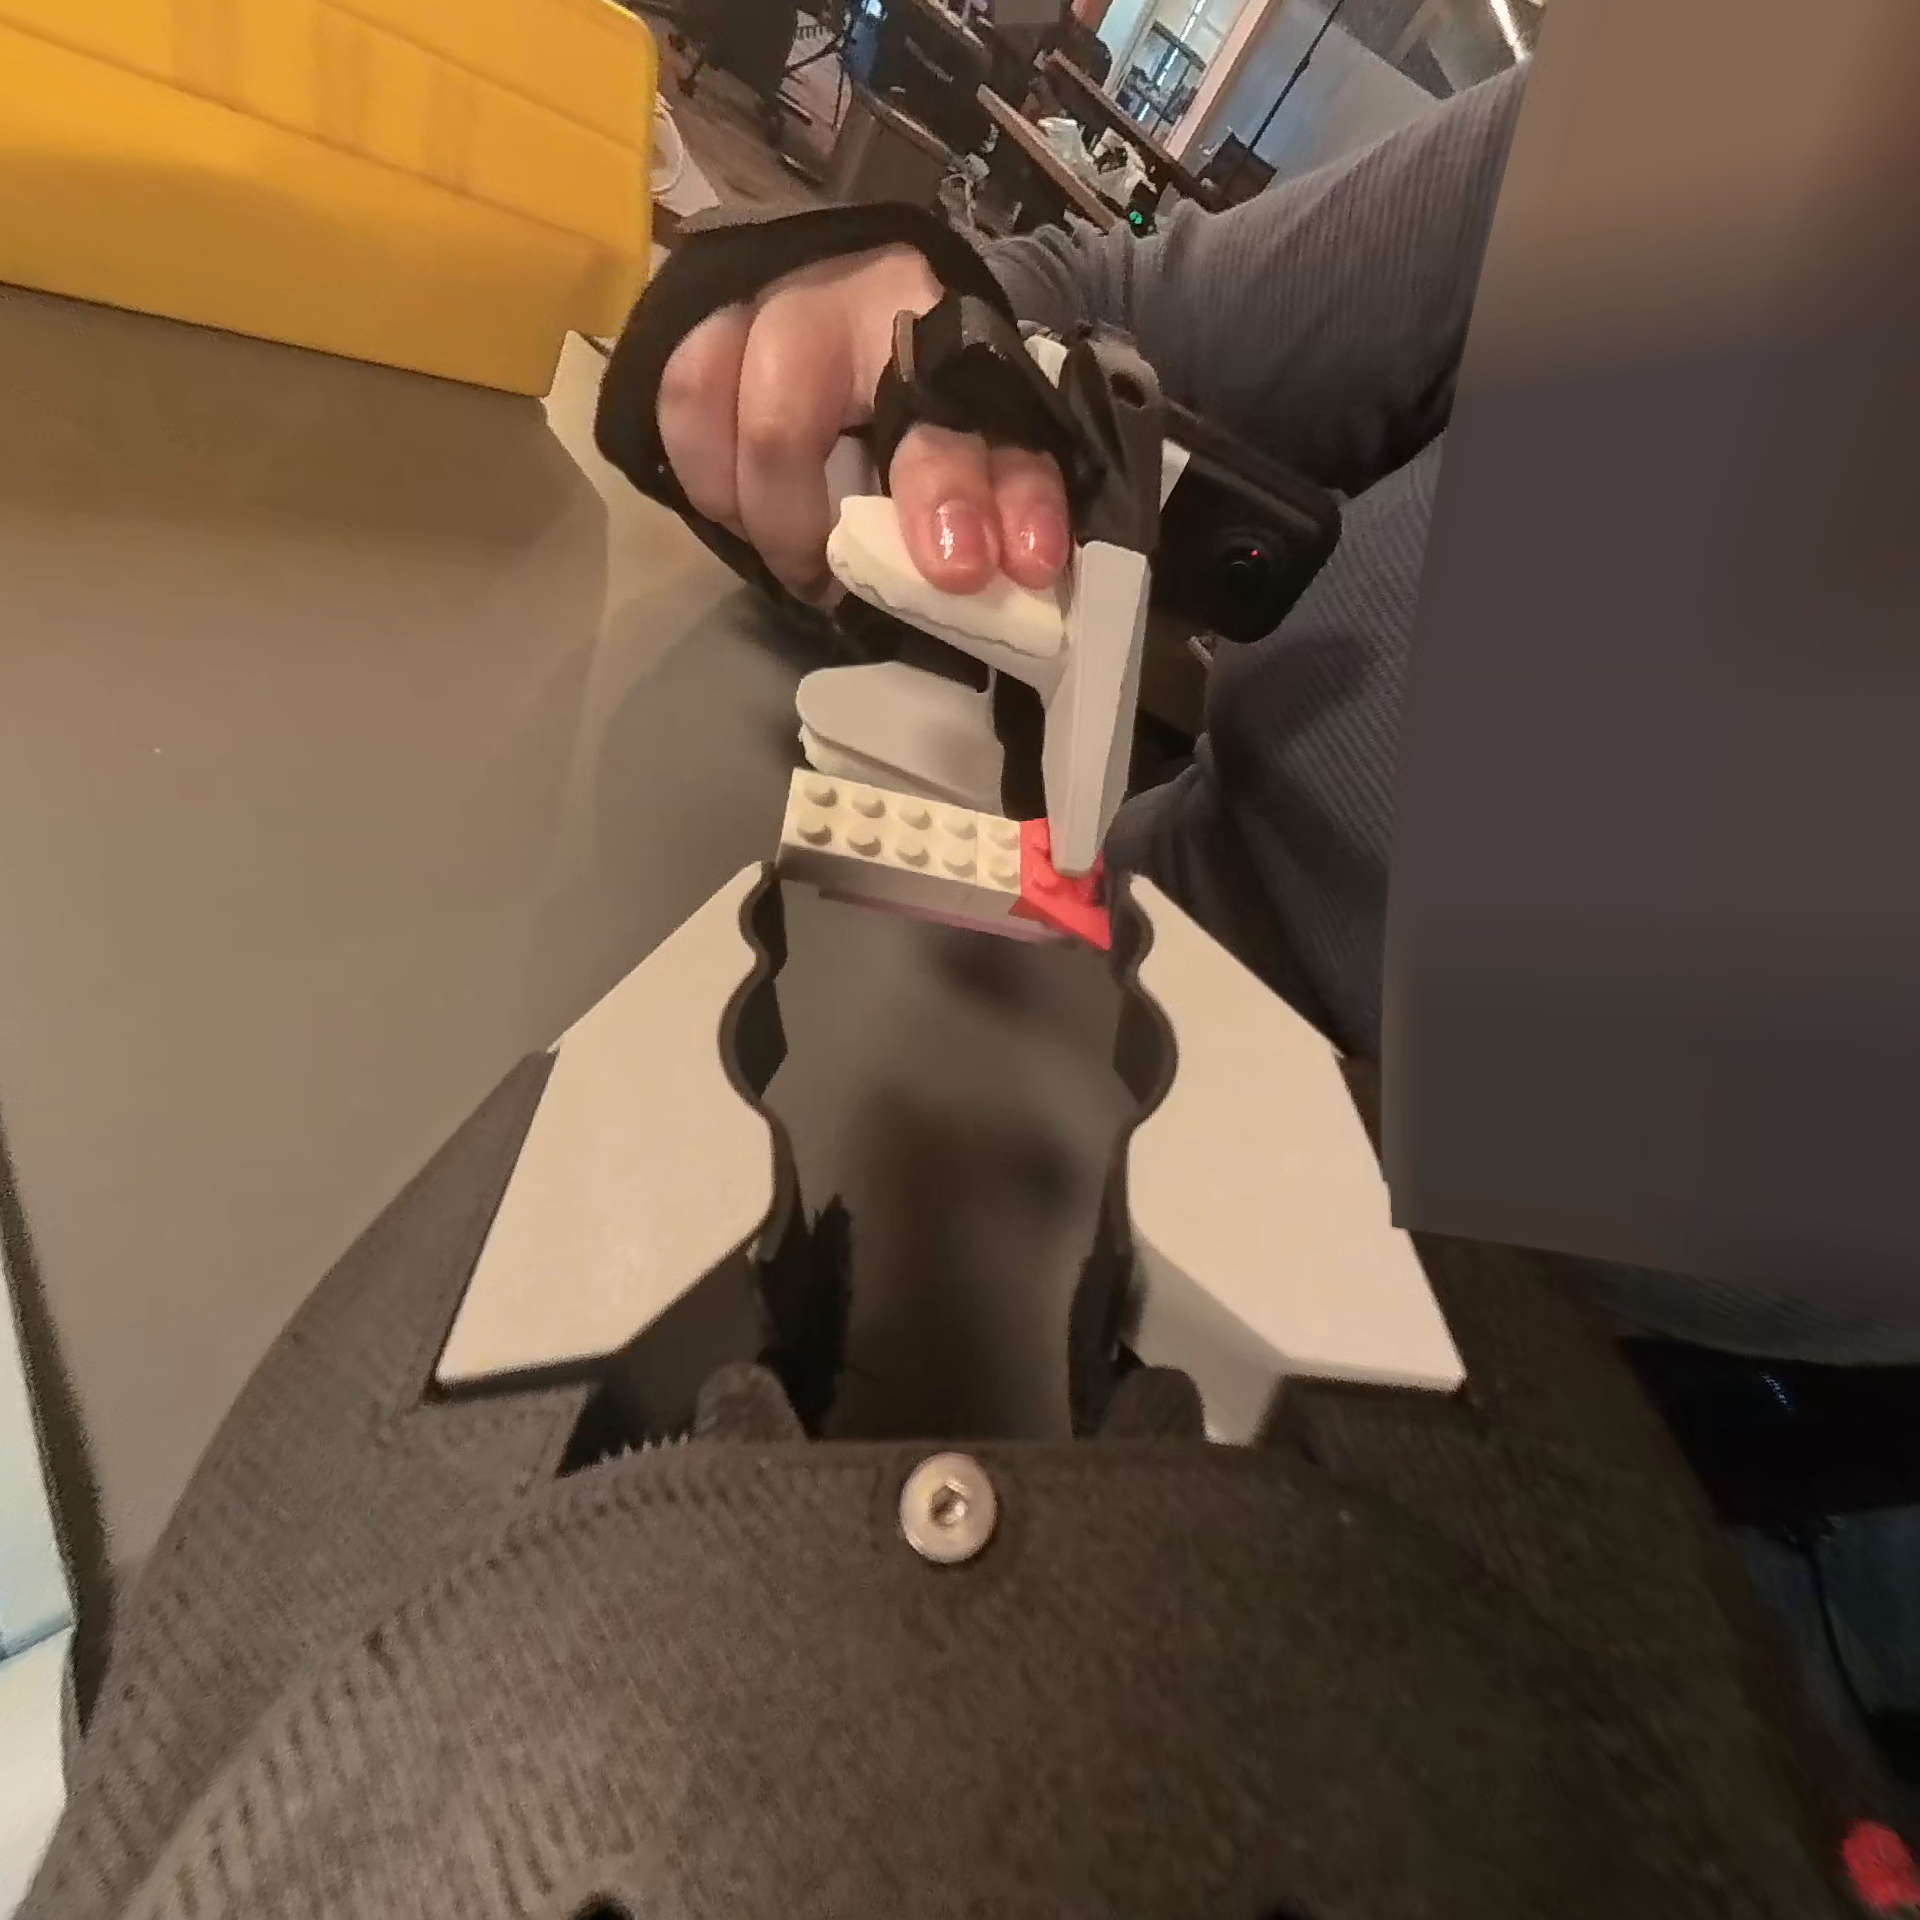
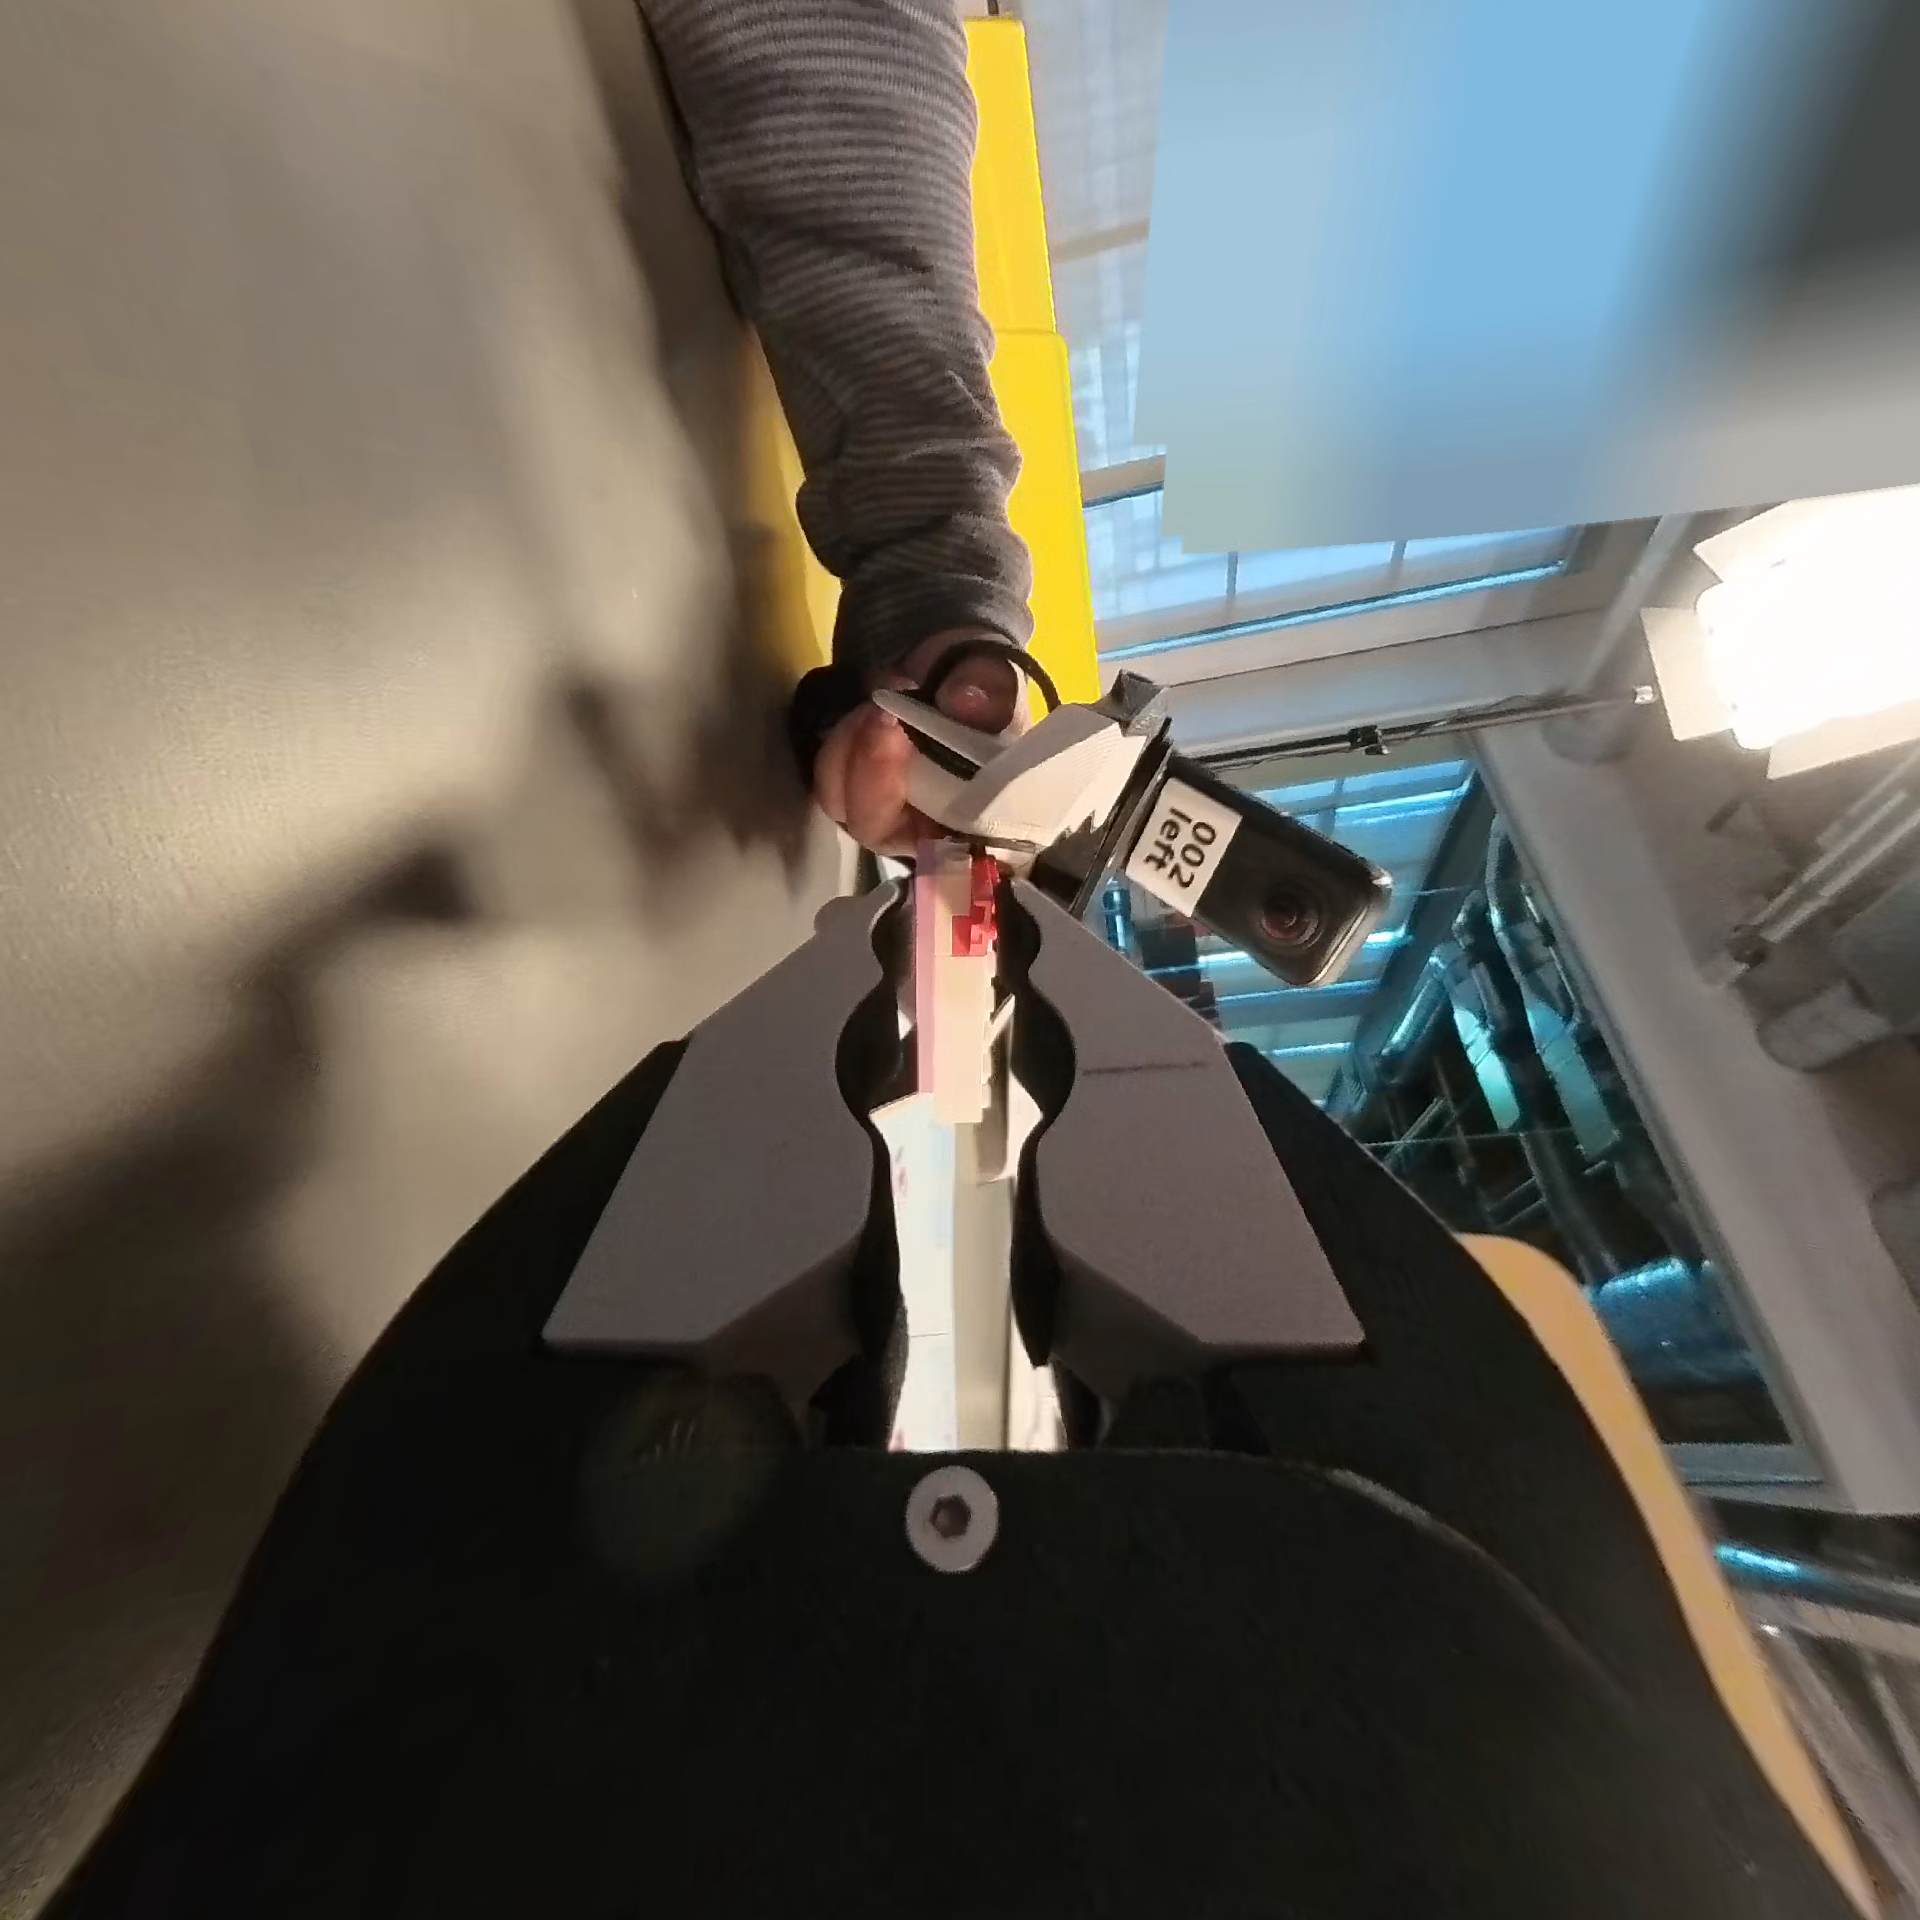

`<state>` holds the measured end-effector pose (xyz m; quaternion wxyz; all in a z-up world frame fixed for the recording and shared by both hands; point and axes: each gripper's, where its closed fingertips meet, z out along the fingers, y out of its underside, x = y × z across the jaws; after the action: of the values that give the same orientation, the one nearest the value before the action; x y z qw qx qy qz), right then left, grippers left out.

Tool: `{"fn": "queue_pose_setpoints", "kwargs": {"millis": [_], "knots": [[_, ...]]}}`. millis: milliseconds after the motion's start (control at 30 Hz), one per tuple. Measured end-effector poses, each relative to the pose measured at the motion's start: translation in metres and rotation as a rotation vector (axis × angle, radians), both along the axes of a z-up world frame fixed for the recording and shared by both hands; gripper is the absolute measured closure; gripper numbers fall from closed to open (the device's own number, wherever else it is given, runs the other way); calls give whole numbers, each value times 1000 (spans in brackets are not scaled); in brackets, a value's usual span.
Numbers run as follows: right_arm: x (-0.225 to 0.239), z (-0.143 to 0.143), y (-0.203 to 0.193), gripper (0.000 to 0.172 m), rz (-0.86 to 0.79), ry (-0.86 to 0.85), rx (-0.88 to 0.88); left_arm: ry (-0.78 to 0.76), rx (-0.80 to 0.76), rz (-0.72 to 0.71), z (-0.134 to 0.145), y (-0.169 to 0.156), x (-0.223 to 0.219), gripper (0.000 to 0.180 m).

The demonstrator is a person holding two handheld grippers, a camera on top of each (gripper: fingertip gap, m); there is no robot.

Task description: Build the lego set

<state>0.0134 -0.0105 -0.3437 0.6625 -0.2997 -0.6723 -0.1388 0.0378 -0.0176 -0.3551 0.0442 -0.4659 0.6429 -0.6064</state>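
A small brick assembly hangs between both grippers: white bricks (image 1: pixel 904 836) and a red brick (image 1: pixel 1060 904) sit on a thin pink plate (image 1: pixel 997 920). My left gripper (image 1: pixel 945 894) spans the assembly lengthwise, with a fingertip against each end. My right gripper (image 1: pixel 1070 831) comes down from above and pinches the red end. One finger (image 1: pixel 1091 727) rests on the red brick's studs and the other lies behind the assembly. In the right wrist view my right gripper (image 2: pixel 945 914) is nearly closed on the pink plate (image 2: pixel 928 977) and red brick (image 2: pixel 977 925), with the left gripper (image 2: pixel 997 810) just beyond.
A grey table (image 1: pixel 312 727) lies below, with a yellow box (image 1: pixel 312 177) at its far left. A person's grey sleeve (image 1: pixel 1299 312) reaches in from the right. Desks and chairs (image 1: pixel 1039 94) stand far behind. A window wall (image 2: pixel 1455 727) fills the right wrist view's right side.
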Motion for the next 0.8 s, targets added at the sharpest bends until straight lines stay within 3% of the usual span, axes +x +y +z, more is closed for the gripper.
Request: {"fn": "queue_pose_setpoints", "kwargs": {"millis": [33, 133, 200, 367, 567, 800], "knots": [[1, -1, 1, 157, -4, 10, -16, 3, 7, 4, -1, 0, 1, 118], [12, -15, 7, 125, -21, 6, -149, 9, 60, 37, -6, 5, 2, 119], [32, -25, 22, 106, -115, 43, -262, 28, 118, 89, -12, 14, 4, 119], [74, 0, 47, 105, -240, 252, -310, 62, 244, 165, -25, 26, 8, 119], [91, 14, 67, 115, -302, 419, -354, 124, 384, 178, -43, 26, 12, 118], [98, 34, 102, 121, -398, 612, -350, 125, 372, 175, -43, 25, 12, 118]]}}
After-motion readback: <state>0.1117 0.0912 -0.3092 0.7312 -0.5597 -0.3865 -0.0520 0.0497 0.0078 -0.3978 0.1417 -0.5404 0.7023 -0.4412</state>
